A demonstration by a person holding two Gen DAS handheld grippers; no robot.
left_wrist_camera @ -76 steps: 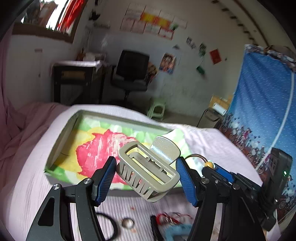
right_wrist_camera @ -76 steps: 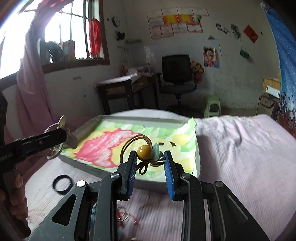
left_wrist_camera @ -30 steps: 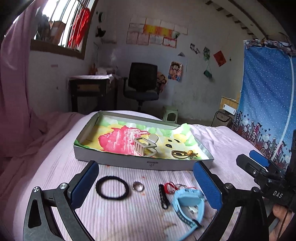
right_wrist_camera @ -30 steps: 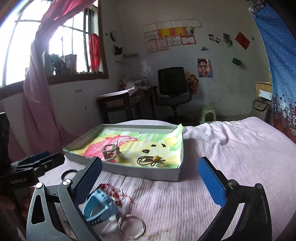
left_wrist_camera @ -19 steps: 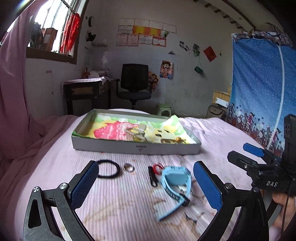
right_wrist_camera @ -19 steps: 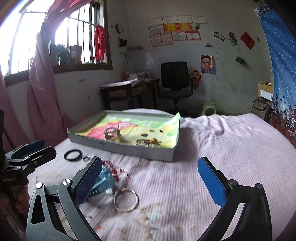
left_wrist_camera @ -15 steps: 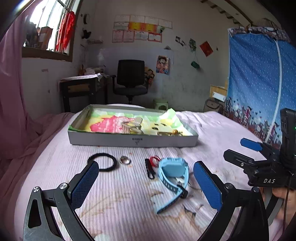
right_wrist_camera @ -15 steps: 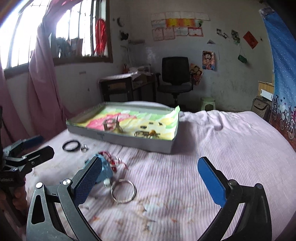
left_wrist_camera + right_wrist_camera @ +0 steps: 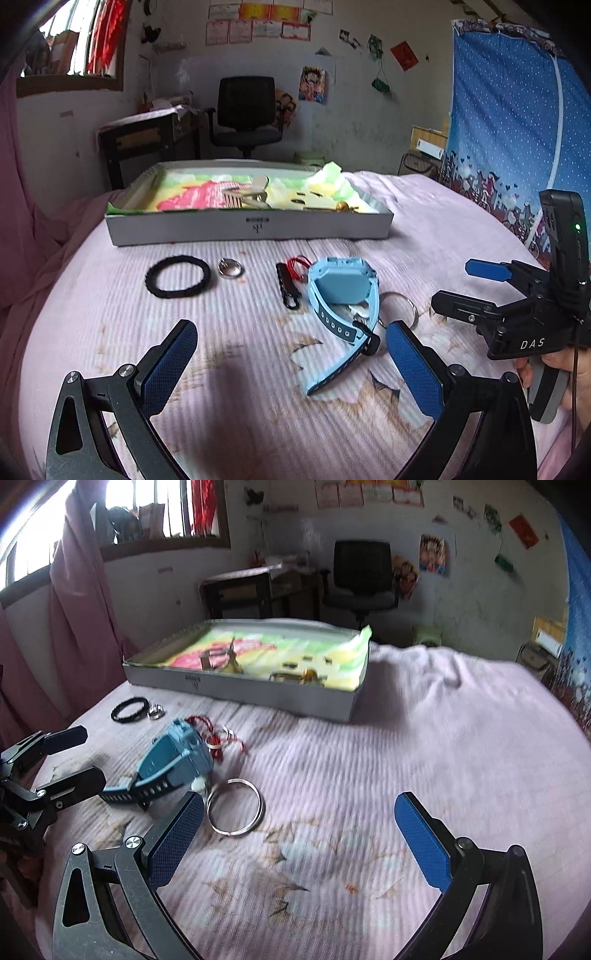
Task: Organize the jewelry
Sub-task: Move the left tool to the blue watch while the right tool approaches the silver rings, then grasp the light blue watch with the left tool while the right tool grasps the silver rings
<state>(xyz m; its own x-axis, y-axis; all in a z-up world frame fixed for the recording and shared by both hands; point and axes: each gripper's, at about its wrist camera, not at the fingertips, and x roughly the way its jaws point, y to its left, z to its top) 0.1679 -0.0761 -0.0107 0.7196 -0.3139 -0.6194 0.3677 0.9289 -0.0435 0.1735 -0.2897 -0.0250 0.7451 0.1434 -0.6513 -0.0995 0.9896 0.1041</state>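
A shallow grey box (image 9: 251, 228) lined with bright paper lies on the pink bed; it holds a beige hair claw (image 9: 243, 195) and a beaded bracelet (image 9: 341, 206). In front of it lie a black hair tie (image 9: 177, 276), a small silver ring (image 9: 229, 267), a black and red cord piece (image 9: 290, 280), a light blue watch (image 9: 343, 291) and a large metal ring (image 9: 235, 806). My left gripper (image 9: 291, 360) is open and empty, just short of the watch. My right gripper (image 9: 299, 834) is open and empty, right of the metal ring. The box also shows in the right wrist view (image 9: 243, 690).
The pink bedspread (image 9: 424, 746) stretches wide to the right of the box. A pink curtain (image 9: 77, 609) hangs at the left. A desk (image 9: 147, 140) and an office chair (image 9: 245, 110) stand behind the bed. A blue curtain (image 9: 509, 129) hangs at the right.
Both grippers have let go of the hair claw and bracelet, which now lie in the box, and have pulled back and down toward the loose items on the bed.
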